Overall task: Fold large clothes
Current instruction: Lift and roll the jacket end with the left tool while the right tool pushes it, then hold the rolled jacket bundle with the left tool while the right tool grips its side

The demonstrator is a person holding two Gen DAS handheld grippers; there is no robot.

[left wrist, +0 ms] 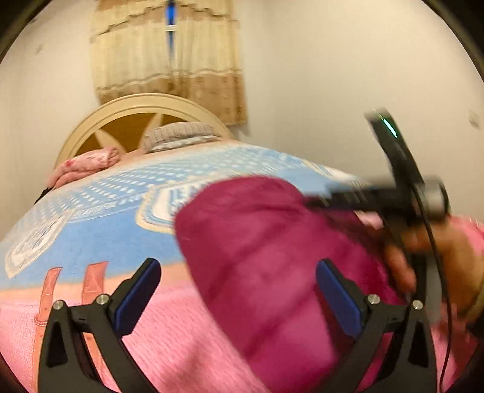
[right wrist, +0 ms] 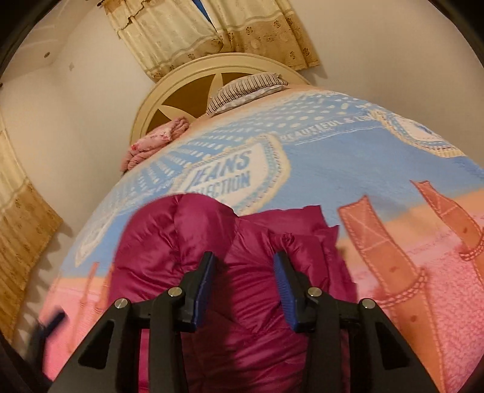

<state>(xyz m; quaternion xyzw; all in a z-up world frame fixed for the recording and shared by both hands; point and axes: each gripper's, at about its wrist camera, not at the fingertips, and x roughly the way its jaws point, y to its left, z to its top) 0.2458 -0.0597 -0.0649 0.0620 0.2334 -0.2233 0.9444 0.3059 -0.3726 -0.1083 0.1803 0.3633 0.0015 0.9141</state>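
A magenta puffy jacket lies bunched on the blue and pink bedspread. My left gripper is open and empty, its right finger beside the jacket's near edge. In the left wrist view the right gripper's body is blurred, over the jacket's far right side. In the right wrist view the jacket lies on the bedspread below my right gripper, which is open above the fabric and holds nothing.
A cream headboard stands at the bed's far end with a striped pillow and a folded pink floral cloth. Beige curtains hang on the wall. A curtain hangs at left.
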